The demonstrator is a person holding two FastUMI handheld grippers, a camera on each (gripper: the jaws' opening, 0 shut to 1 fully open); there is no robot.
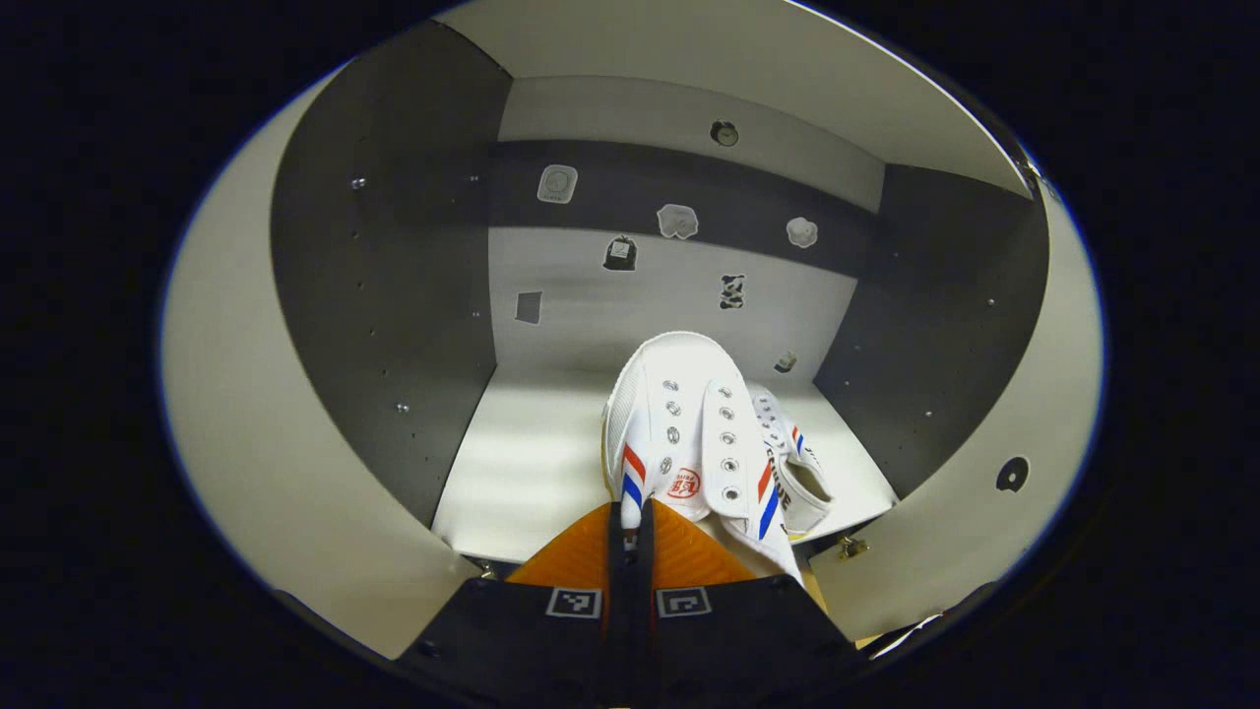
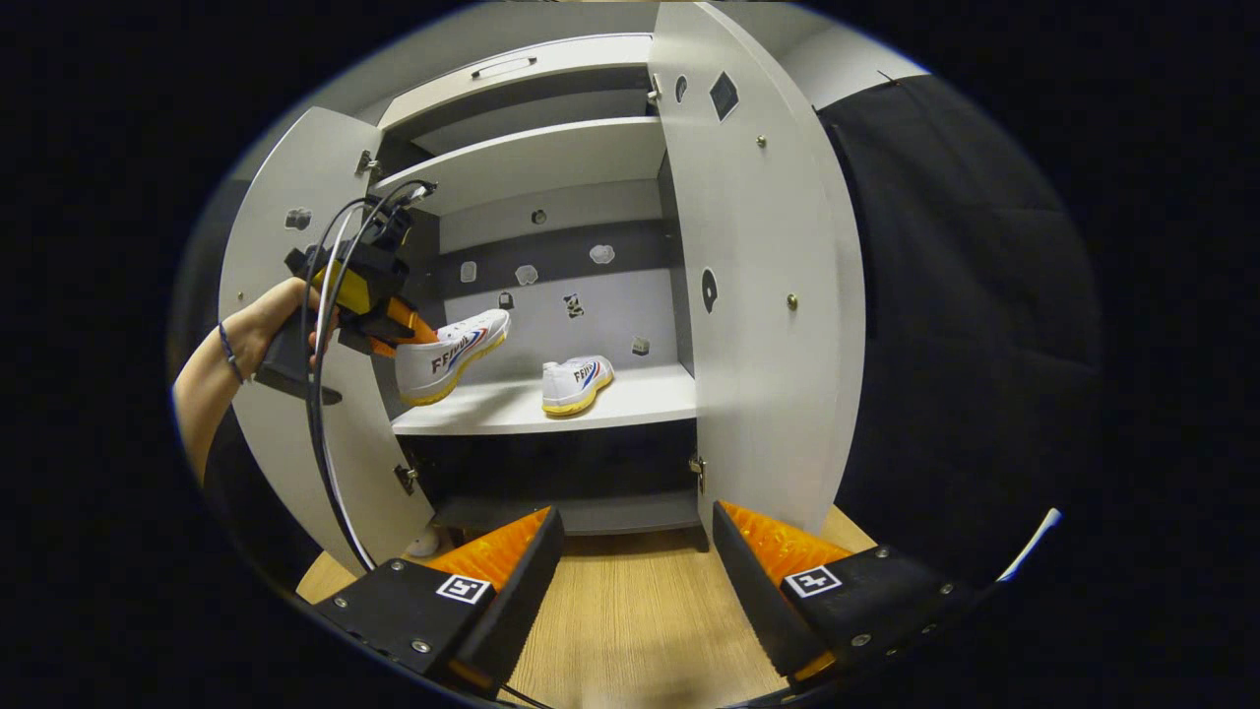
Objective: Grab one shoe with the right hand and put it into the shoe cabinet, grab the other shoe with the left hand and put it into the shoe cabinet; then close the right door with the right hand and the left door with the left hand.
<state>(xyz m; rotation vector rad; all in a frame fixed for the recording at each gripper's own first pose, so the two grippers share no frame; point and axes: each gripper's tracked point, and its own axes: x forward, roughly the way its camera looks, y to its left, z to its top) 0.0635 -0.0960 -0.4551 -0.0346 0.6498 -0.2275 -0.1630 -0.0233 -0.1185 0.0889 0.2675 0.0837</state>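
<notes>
My left gripper (image 1: 630, 537) is shut on the heel of a white shoe (image 1: 679, 433) with red and blue stripes, holding it toe-first just above the cabinet shelf (image 1: 522, 463). In the right gripper view that same left gripper (image 2: 399, 330), held by a hand (image 2: 251, 335), carries the held shoe (image 2: 448, 359) in the air at the shelf's left front. The other white shoe (image 2: 576, 382) rests on the shelf (image 2: 630, 399) to its right, and it shows as the second shoe (image 1: 792, 463) in the left gripper view. My right gripper (image 2: 635, 561) hangs open in front of the cabinet, holding nothing.
Both cabinet doors stand open: the left door (image 2: 285, 394) and the right door (image 2: 763, 295). An upper shelf (image 2: 532, 158) sits above the shoe compartment. Stickers dot the back wall (image 1: 669, 295). A wooden floor (image 2: 630, 611) lies below, and black cloth (image 2: 965, 315) hangs to the right.
</notes>
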